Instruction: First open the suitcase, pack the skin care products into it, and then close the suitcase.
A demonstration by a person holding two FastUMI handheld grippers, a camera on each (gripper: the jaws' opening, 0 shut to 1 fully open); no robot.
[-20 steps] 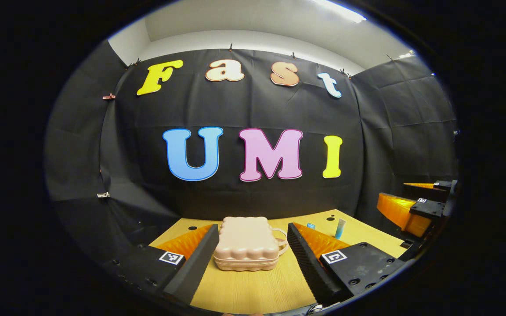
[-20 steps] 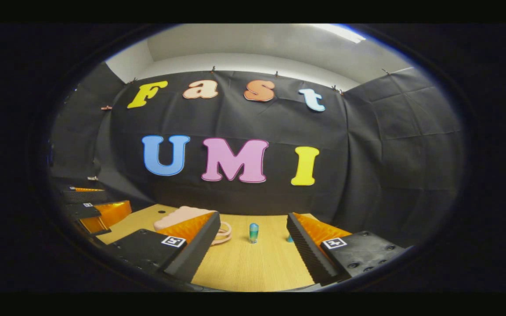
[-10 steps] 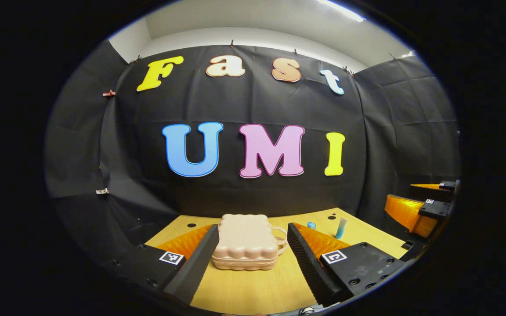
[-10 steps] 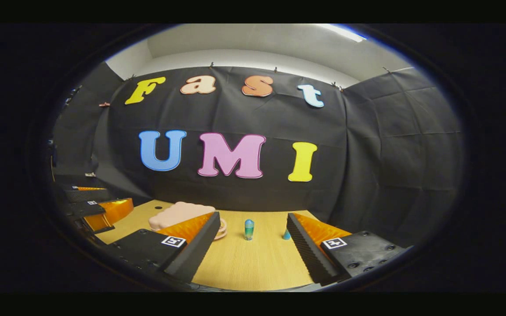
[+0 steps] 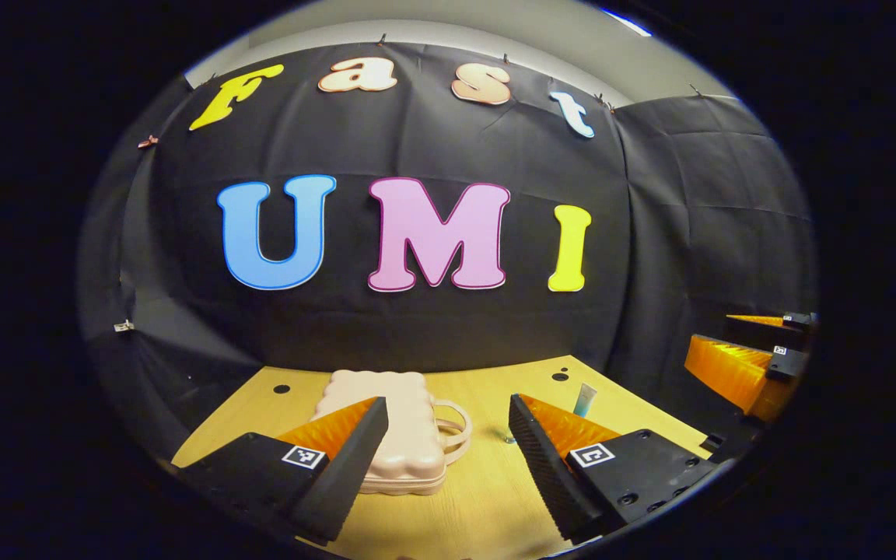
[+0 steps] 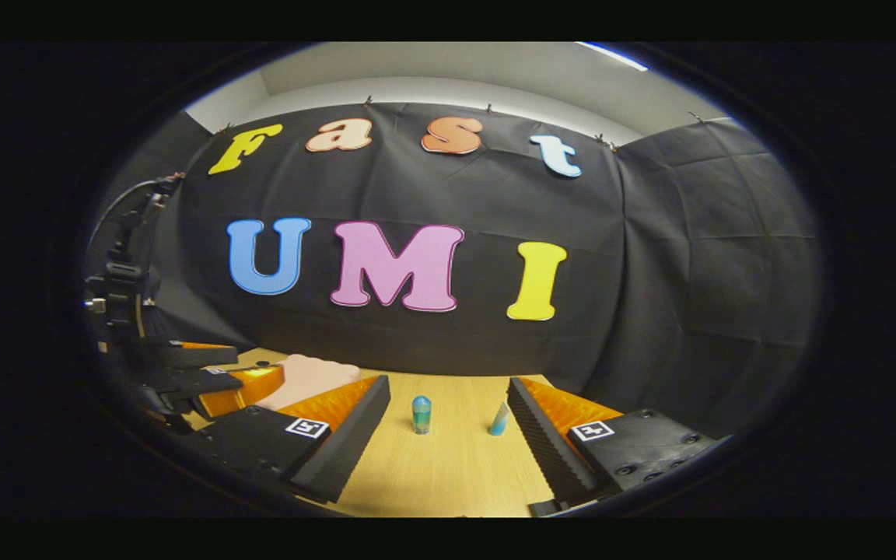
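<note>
Both tongs gaped wide, empty: left tongs (image 5: 448,435) over bench (image 5: 487,498) w/ shut pink suitcase (image 5: 405,435) just ahead; right tongs (image 6: 448,420) faced small bottle (image 6: 421,414) & tube (image 6: 499,419), upright

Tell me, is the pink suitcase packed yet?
Not yet. Nothing looks done: the pink suitcase lies shut on the table. The left gripper is open, its fingers close to the case but gripping nothing. The right gripper is open too, facing the little bottle and the tube, both standing on the table. Opening, packing and closing are all left.
</note>
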